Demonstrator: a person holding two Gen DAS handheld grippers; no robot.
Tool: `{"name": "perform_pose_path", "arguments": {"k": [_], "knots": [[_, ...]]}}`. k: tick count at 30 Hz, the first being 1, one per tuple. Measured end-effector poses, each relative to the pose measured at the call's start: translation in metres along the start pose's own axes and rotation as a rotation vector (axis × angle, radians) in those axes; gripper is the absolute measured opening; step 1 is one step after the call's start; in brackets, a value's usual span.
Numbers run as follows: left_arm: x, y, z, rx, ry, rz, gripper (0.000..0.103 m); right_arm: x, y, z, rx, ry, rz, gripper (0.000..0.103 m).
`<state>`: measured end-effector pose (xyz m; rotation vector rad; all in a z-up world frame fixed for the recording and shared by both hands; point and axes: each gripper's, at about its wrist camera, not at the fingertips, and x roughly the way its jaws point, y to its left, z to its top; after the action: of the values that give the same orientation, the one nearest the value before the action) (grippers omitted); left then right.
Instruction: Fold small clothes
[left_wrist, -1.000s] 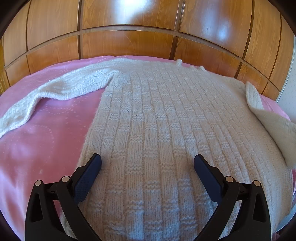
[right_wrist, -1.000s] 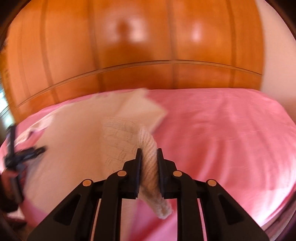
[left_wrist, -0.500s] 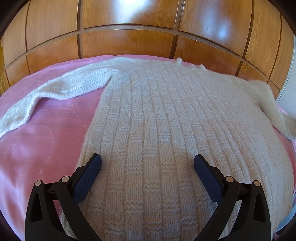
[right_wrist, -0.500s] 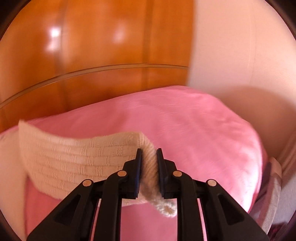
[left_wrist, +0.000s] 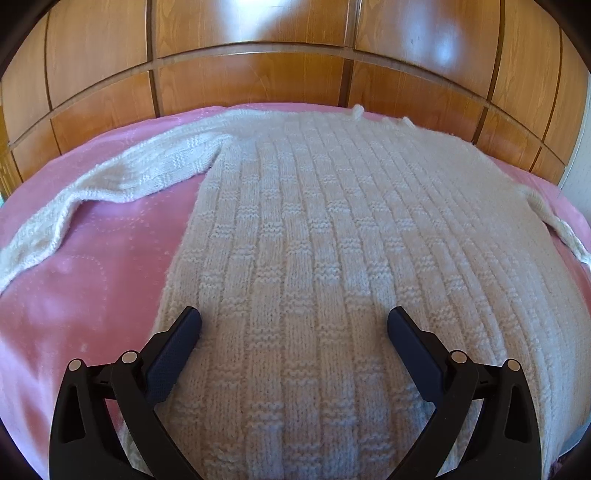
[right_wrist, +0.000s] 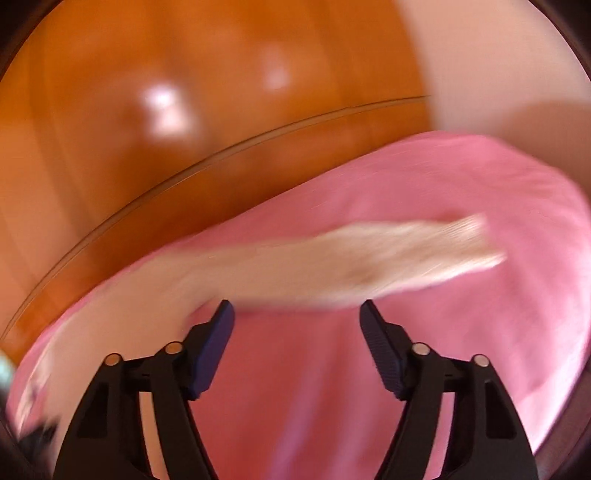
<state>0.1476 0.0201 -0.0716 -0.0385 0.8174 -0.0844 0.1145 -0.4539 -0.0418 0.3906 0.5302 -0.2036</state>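
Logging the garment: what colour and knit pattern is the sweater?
Cream sweater, ribbed with a basket-weave block pattern; clearest in the left wrist view.

Both views were bright and warm-toned. In the left wrist view the focus was sharp: knit rows of the sweater (left_wrist: 332, 240) read clearly, and 2 soft white glare patches sat on the glossy wooden panels (left_wrist: 258, 48) at the top. Fisheye distortion bowed the panel seams and darkened the corners. The right wrist view was heavily motion-blurred; the sleeve (right_wrist: 369, 258) smeared across the pink bedspread (right_wrist: 480, 332), and glare on the wooden wall (right_wrist: 166, 110) spread into hazy blobs.
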Motion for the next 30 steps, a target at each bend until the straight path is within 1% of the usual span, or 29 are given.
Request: {"name": "perform_pose_path", "arguments": {"k": [1,2,3,4,6,7,9,10,11,12,14,16,17,18,19,20,21,22,23,24,25,26,27,28,30], "knots": [[-0.004,0.002,0.0,-0.01,-0.006,-0.013,0.099,-0.003,0.009,-0.009,-0.019,0.032,0.044,0.062],[-0.011,0.006,0.0,-0.032,-0.017,-0.034,0.099,-0.004,0.021,-0.022,-0.04,0.085,0.099,0.059],[-0.016,0.01,-0.001,-0.051,-0.03,-0.048,0.099,-0.004,0.031,-0.035,-0.062,0.144,0.148,0.055],[-0.027,0.018,-0.004,-0.082,-0.057,-0.063,0.099,-0.003,0.04,-0.043,-0.076,0.18,0.172,0.053],[-0.038,0.028,-0.01,-0.091,-0.074,-0.04,0.099,-0.005,0.053,-0.065,-0.104,0.259,0.205,0.05],[-0.043,0.036,-0.014,-0.088,-0.07,-0.01,0.099,-0.006,0.057,-0.072,-0.108,0.277,0.209,0.05],[-0.048,0.049,-0.023,-0.103,-0.051,0.01,0.098,-0.012,0.056,-0.087,-0.102,0.3,0.21,0.051],[-0.05,0.059,-0.031,-0.13,-0.026,0.003,0.096,-0.015,0.055,-0.093,-0.086,0.31,0.214,0.051],[-0.051,0.065,-0.036,-0.154,-0.006,-0.016,0.088,-0.018,0.054,-0.096,-0.067,0.315,0.223,0.051],[-0.051,0.072,-0.042,-0.175,0.01,-0.038,0.082,-0.023,0.053,-0.1,-0.044,0.324,0.254,0.051],[-0.062,0.073,-0.051,-0.162,0.003,-0.067,0.079,-0.026,0.049,-0.099,-0.018,0.347,0.325,0.05],[-0.068,0.064,-0.057,-0.123,0.018,-0.111,0.078,-0.023,0.052,-0.102,0.001,0.38,0.398,0.048],[-0.071,0.06,-0.06,-0.096,0.017,-0.116,0.078,-0.019,0.055,-0.105,-0.006,0.396,0.401,0.046],[-0.072,0.055,-0.062,-0.068,0.02,-0.119,0.078,-0.019,0.058,-0.11,-0.025,0.403,0.39,0.041],[-0.072,0.047,-0.066,-0.035,0.036,-0.116,0.078,-0.016,0.06,-0.11,-0.034,0.402,0.381,0.028],[-0.072,0.044,-0.068,-0.017,0.037,-0.106,0.076,-0.013,0.063,-0.109,-0.042,0.402,0.372,0.019],[-0.073,0.042,-0.07,-0.007,0.034,-0.095,0.073,-0.013,0.063,-0.11,-0.034,0.414,0.39,0.014],[-0.074,0.041,-0.071,-0.007,0.038,-0.086,0.07,-0.014,0.063,-0.109,-0.02,0.418,0.399,0.013],[-0.076,0.039,-0.072,-0.002,0.04,-0.078,0.059,-0.015,0.062,-0.107,-0.007,0.416,0.402,0.013],[-0.078,0.039,-0.072,-0.001,0.043,-0.078,0.043,-0.017,0.061,-0.106,0.0,0.413,0.405,0.012],[-0.079,0.041,-0.072,-0.01,0.049,-0.086,0.037,-0.02,0.061,-0.103,0.001,0.404,0.404,0.012],[-0.08,0.042,-0.071,-0.025,0.058,-0.113,0.015,-0.022,0.06,-0.1,0.001,0.395,0.399,0.012],[-0.082,0.044,-0.071,-0.041,0.074,-0.154,0.012,-0.023,0.061,-0.098,0.002,0.389,0.397,0.011],[-0.085,0.043,-0.071,-0.047,0.079,-0.177,0.011,-0.026,0.061,-0.095,0.005,0.382,0.397,0.011],[-0.096,0.038,-0.072,-0.012,0.069,-0.19,0.01,-0.032,0.06,-0.088,0.0,0.37,0.389,0.01]]}}
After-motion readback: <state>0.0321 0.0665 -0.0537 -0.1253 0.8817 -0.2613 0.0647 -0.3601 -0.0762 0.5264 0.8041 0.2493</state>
